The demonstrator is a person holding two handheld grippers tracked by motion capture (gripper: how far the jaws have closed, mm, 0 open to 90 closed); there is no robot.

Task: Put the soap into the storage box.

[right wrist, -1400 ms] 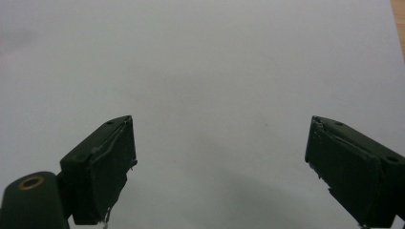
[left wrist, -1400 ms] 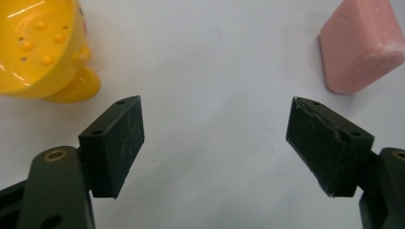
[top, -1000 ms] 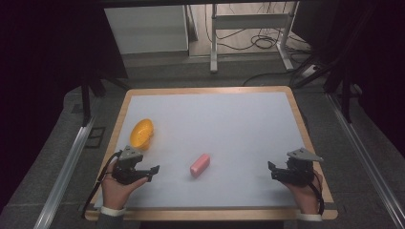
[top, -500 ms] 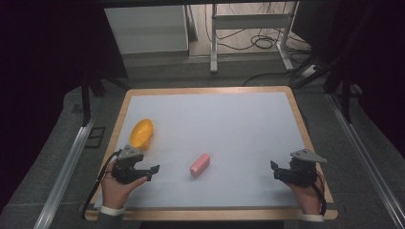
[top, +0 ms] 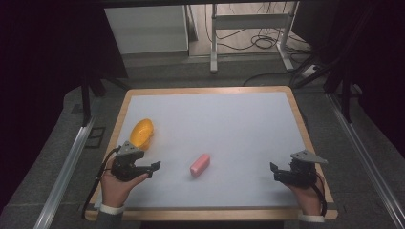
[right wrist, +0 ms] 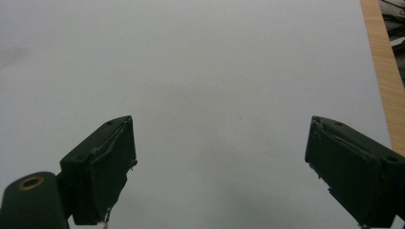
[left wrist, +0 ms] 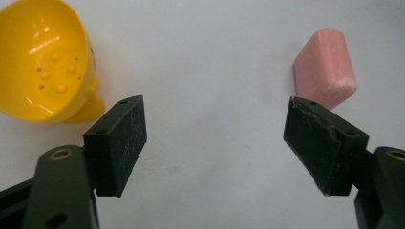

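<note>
A pink bar-shaped block [top: 199, 164] lies near the middle front of the white board [top: 229, 124]. A yellow bowl-like cup [top: 142, 133] lies tipped on its side at the left. My left gripper [top: 154, 168] rests at the front left, open, between cup and block. In the left gripper view the cup [left wrist: 45, 62] sits at upper left and the pink block [left wrist: 325, 69] just beyond the right jaw, with bare board between the jaws [left wrist: 215, 143]. My right gripper [top: 276, 171] stands open at the front right over bare board [right wrist: 219, 157].
The board has a wooden rim [top: 210, 90], seen at the right gripper view's right edge [right wrist: 382, 67]. Metal rails [top: 67, 167] run along both sides. A white cabinet [top: 145, 28] and a table frame with cables [top: 248, 38] stand beyond the far edge.
The right gripper has drifted slightly toward the near edge. The left gripper, cup and pink block have stayed put.
</note>
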